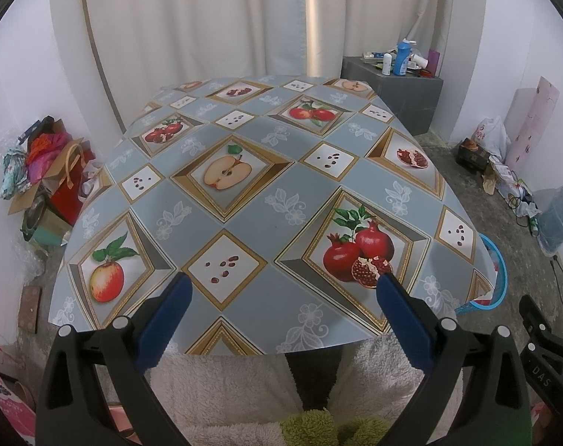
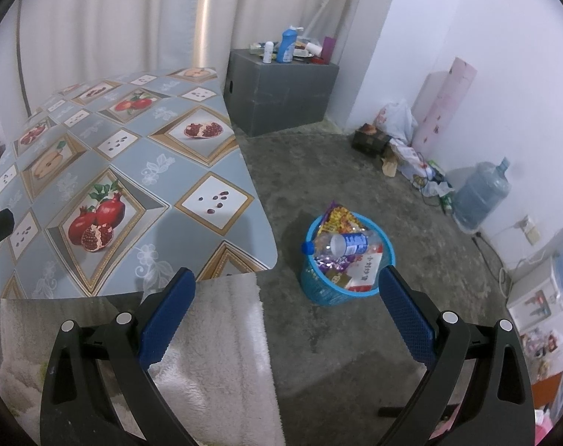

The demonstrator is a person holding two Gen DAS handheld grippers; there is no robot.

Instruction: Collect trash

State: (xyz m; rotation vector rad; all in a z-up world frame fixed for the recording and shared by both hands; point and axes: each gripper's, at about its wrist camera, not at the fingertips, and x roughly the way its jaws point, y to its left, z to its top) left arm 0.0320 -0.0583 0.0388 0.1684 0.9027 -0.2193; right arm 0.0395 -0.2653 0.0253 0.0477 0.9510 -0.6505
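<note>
Two handheld claws are seen from their own cameras. The left claw (image 1: 281,290) is held wide open over the near edge of a worktop (image 1: 244,200) covered in a fruit-patterned cloth; nothing is gripped between its blue pads. No loose trash is seen on the cloth ahead of it.

The right claw (image 2: 287,286) is likewise spread wide and empty, held above a concrete floor (image 2: 318,171) with the worktop edge to its left. Just ahead of it and below, nearer its right pad, a blue basket (image 2: 320,290) stands on the floor. The basket is heaped: a clear bottle (image 2: 342,243) lies across the top, with bright wrappers (image 2: 339,219) behind it and a red-and-white carton (image 2: 365,273) at the front.

The task appears to be at or near its end, judged from the bare cloth and the full basket. Clutter is seen far ahead to the right along the wall, but whether it counts as trash cannot be told. A fleecy white garment is visible beneath both claws.
</note>
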